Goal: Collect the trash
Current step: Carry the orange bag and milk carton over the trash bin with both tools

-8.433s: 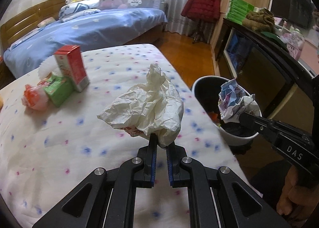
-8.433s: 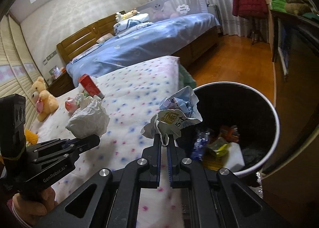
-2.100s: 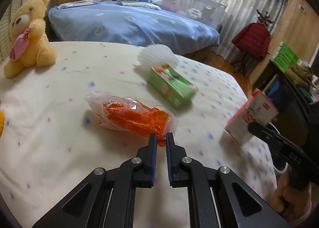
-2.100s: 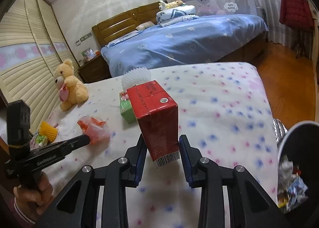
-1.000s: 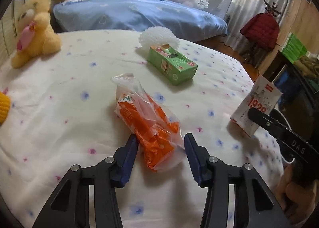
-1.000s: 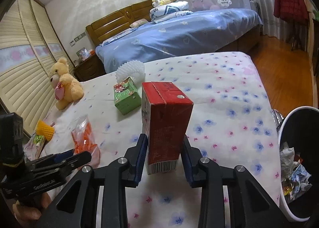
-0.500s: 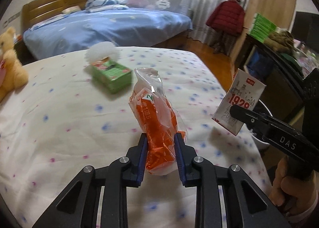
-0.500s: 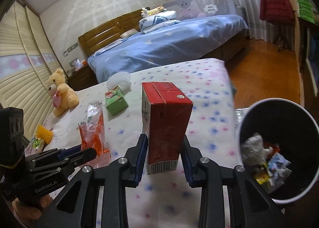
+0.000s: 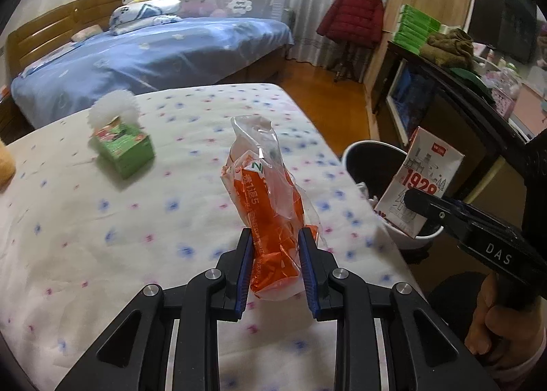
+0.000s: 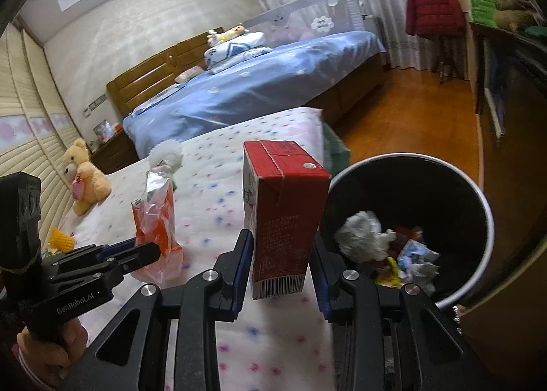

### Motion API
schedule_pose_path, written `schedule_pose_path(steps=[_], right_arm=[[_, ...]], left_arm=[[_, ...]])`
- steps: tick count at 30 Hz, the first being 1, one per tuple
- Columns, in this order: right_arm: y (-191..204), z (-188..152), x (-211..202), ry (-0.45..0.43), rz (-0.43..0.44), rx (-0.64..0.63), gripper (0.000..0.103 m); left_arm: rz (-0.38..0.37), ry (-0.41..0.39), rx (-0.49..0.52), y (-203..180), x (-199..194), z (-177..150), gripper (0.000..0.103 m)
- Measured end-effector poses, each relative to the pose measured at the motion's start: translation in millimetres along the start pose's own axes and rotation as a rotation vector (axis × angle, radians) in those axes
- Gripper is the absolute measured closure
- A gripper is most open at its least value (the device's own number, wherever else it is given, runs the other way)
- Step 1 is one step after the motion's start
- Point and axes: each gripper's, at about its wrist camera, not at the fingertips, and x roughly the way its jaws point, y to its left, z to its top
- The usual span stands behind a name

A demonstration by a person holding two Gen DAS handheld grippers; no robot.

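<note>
My left gripper (image 9: 275,240) is shut on a crumpled orange plastic wrapper (image 9: 270,199), which stands upright between the blue pads above the dotted bedspread (image 9: 102,237). In the right wrist view, my right gripper (image 10: 282,244) is shut on a red drink carton (image 10: 283,213), upright and held just left of the black trash bin (image 10: 427,192). The bin holds crumpled paper and several wrappers. The left wrist view shows the carton (image 9: 427,172) over the bin (image 9: 371,155) at the bed's right edge. The left gripper (image 10: 150,249) and wrapper (image 10: 157,216) hang left of the carton.
A green tissue box (image 9: 123,148) with a white frilled paper (image 9: 112,107) lies on the bedspread at the far left. A teddy bear (image 10: 83,175) and a yellow item (image 10: 61,237) sit further back. A dark cabinet (image 9: 444,100) stands behind the bin. A blue bed (image 9: 154,49) lies beyond.
My left gripper closed on the orange wrapper and lifted it off the bedspread. Both grippers swung right toward the bin, which now looms larger beside the carton.
</note>
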Motion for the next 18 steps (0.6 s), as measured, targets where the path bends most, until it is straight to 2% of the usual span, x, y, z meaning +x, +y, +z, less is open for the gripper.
schedule_pose_path(steps=[18], right_arm=[[-59, -5, -22, -0.017, -0.101, 0.079, 0.07]], left_arm=[[-0.055, 0.031, 0.088, -51, 37, 20, 0.078]])
